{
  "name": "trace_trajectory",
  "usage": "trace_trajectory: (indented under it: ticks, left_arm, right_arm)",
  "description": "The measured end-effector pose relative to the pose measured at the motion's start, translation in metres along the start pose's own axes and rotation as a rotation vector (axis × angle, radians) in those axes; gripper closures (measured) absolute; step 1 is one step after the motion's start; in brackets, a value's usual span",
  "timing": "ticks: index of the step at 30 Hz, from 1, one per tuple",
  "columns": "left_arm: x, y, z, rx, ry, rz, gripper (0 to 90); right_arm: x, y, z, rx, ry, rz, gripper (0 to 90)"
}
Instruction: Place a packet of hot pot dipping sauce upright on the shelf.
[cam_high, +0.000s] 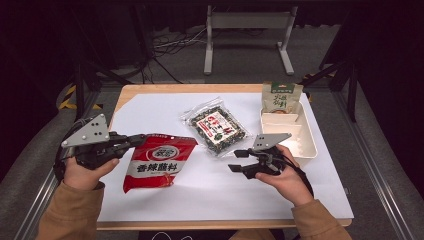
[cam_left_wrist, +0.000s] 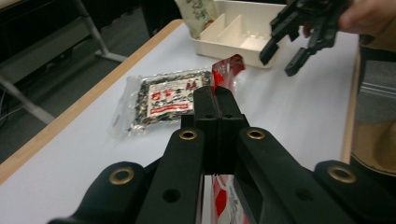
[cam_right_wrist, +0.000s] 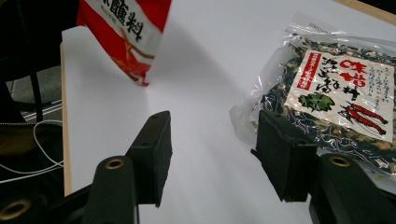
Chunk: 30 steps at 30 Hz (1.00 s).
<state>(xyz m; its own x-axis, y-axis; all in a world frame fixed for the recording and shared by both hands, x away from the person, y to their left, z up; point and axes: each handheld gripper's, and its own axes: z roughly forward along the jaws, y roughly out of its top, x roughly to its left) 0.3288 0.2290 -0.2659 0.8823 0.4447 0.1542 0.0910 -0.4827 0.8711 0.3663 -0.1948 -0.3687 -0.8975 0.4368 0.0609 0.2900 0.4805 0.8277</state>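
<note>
currently the left gripper (cam_high: 141, 138), jaws pinched on the red sachet (cam_high: 159, 162) at frame left, lifts it; right gripper (cam_high: 239, 161) spread, empty; next, carry toward tray (cam_high: 309, 145).

Packets on white paper
Red sauce packet (cam_high: 159, 161) with white band, black characters; clear seaweed bag (cam_high: 215, 126), dark speckles; cream tray (cam_high: 305, 142).

Wooden table (cam_high: 131, 91) under a white sheet (cam_high: 165, 107), with clear seaweed packet (cam_high: 215, 125) and cream tray (cam_high: 306, 143).
</note>
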Motion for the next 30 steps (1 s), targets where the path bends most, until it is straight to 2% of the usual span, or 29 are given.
trace_trajectory:
  ticks: [4,12,16,18,22,26,30]
  left_arm:
    - [-0.007,0.006,0.002,-0.019,-0.011,0.019,90.0]
    - [-0.01,0.014,0.013,-0.076,-0.028,0.003,90.0]
    - [-0.014,0.02,0.023,-0.094,-0.059,0.016,90.0]
    - [-0.017,0.023,0.029,-0.104,-0.091,0.022,90.0]
    - [-0.022,0.028,0.039,-0.107,-0.117,0.038,90.0]
    - [-0.025,0.033,0.046,-0.119,-0.147,0.045,90.0]
    - [-0.03,0.037,0.052,-0.129,-0.166,0.051,90.0]
  right_arm:
    - [-0.001,0.0,-0.001,-0.008,-0.005,0.001,45.1]
    - [0.002,0.006,-0.001,-0.041,-0.002,-0.005,43.7]
    - [0.005,0.008,0.001,-0.049,0.012,-0.012,42.2]
    - [0.007,0.008,0.003,-0.051,0.023,-0.015,42.0]
    - [0.011,0.009,0.006,-0.056,0.037,-0.015,42.0]
    - [0.012,0.009,0.008,-0.087,0.031,-0.014,42.2]
    - [0.013,0.007,0.009,-0.131,0.057,0.001,43.3]
